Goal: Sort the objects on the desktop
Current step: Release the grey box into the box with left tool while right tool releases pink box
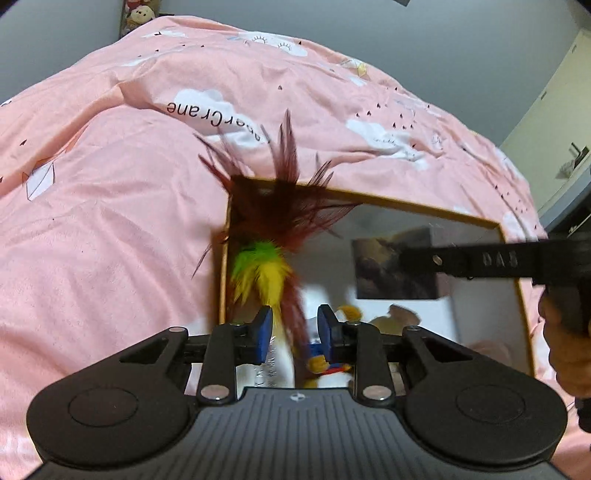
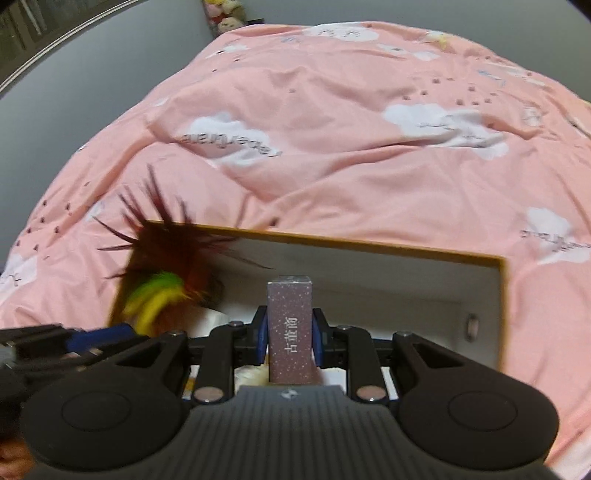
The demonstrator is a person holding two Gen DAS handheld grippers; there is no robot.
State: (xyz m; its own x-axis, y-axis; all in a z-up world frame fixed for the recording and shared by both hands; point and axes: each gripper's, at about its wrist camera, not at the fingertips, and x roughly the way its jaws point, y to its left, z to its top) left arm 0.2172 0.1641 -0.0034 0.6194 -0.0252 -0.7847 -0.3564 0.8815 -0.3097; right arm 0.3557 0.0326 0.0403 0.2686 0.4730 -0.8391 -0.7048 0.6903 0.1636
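Note:
A feather toy (image 1: 269, 236) with dark red, green and yellow plumes hangs blurred over the left end of an open box (image 1: 413, 212) with a tan rim and white inside. My left gripper (image 1: 295, 328) is open; the toy's stem runs between the blue pads, apart from them. My right gripper (image 2: 288, 330) is shut on a small purple speckled carton (image 2: 290, 325), held upright over the box (image 2: 369, 245). The carton (image 1: 395, 269) and right gripper arm (image 1: 498, 260) show in the left wrist view. The feather toy (image 2: 162, 273) shows at left in the right wrist view.
The box lies on a bed with a pink cloud-print duvet (image 1: 129, 184). Inside the box are a duck-like plush toy (image 1: 332, 362) and other soft items. Plush toys (image 1: 138, 16) sit at the bed's far end. A cabinet (image 1: 561, 110) stands at right.

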